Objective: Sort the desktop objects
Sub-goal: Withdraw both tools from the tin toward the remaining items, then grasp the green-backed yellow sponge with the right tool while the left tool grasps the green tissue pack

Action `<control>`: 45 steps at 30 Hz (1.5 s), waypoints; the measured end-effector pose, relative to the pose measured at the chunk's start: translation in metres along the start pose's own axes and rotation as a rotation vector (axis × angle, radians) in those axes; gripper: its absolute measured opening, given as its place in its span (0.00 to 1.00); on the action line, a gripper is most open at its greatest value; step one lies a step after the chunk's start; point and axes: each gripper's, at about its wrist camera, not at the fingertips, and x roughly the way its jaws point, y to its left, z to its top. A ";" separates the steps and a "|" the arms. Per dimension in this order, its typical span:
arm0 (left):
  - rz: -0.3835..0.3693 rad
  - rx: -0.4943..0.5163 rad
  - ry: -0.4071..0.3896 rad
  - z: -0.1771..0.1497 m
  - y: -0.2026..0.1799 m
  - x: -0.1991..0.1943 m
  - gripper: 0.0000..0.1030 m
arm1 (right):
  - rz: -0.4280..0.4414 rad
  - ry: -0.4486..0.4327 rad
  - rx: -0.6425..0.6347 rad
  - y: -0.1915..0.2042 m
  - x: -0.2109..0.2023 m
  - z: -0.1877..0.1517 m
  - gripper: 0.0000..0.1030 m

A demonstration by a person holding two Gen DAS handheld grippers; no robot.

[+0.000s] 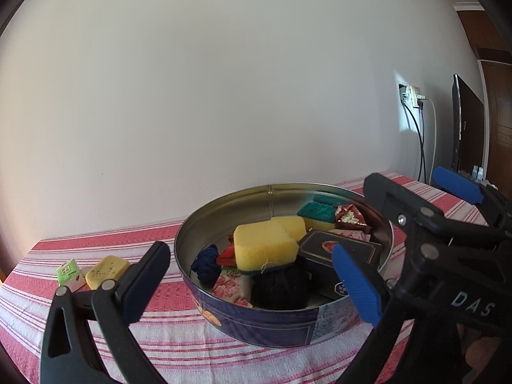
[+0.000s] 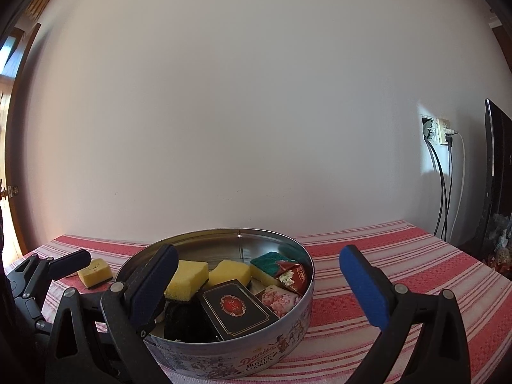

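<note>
two grippers hover by the tin (image 1: 272,326) on the striped cloth (image 1: 179,345) — left gripper (image 1: 252,281) and right gripper (image 2: 265,288) both spread, holding nothing. sponges (image 1: 264,248), a dark box (image 2: 238,308) and packets lie inside; one sponge (image 1: 107,270) and a green packet (image 1: 67,270) sit outside, left.

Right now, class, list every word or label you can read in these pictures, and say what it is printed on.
"Danish" and "BUTTER COOKIES": side of the cookie tin.
"DAS": body of the right gripper; it may be cut off.
Black box, red packet, green carton: print too small.
</note>
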 end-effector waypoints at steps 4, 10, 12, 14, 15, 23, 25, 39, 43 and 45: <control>-0.011 -0.024 0.000 -0.002 0.011 -0.006 0.99 | 0.003 0.001 0.001 0.007 -0.008 -0.003 0.99; 0.015 -0.069 0.037 -0.008 0.032 -0.006 0.99 | 0.035 0.006 -0.022 0.027 -0.017 -0.006 0.99; 0.040 -0.063 0.044 -0.010 0.038 -0.007 0.99 | 0.052 0.017 -0.053 0.038 -0.014 -0.007 0.99; 0.056 -0.065 0.044 -0.012 0.045 -0.009 0.99 | 0.071 0.029 -0.074 0.047 -0.012 -0.008 0.99; 0.061 -0.069 0.044 -0.013 0.049 -0.009 0.99 | 0.082 0.034 -0.078 0.052 -0.011 -0.009 0.99; 0.117 -0.078 0.048 -0.020 0.078 -0.013 0.99 | 0.156 0.050 -0.067 0.083 -0.004 -0.011 0.99; 0.132 -0.085 0.051 -0.021 0.088 -0.014 0.99 | 0.173 0.058 -0.065 0.090 -0.001 -0.012 0.99; 0.221 -0.107 0.051 -0.030 0.131 -0.019 0.99 | 0.248 0.071 -0.070 0.125 0.009 -0.013 0.99; 0.275 -0.157 0.086 -0.032 0.157 -0.011 0.99 | 0.279 0.075 -0.081 0.140 0.015 -0.013 0.99; 0.305 -0.204 0.109 -0.034 0.173 -0.008 0.99 | 0.297 0.070 -0.084 0.148 0.018 -0.012 0.99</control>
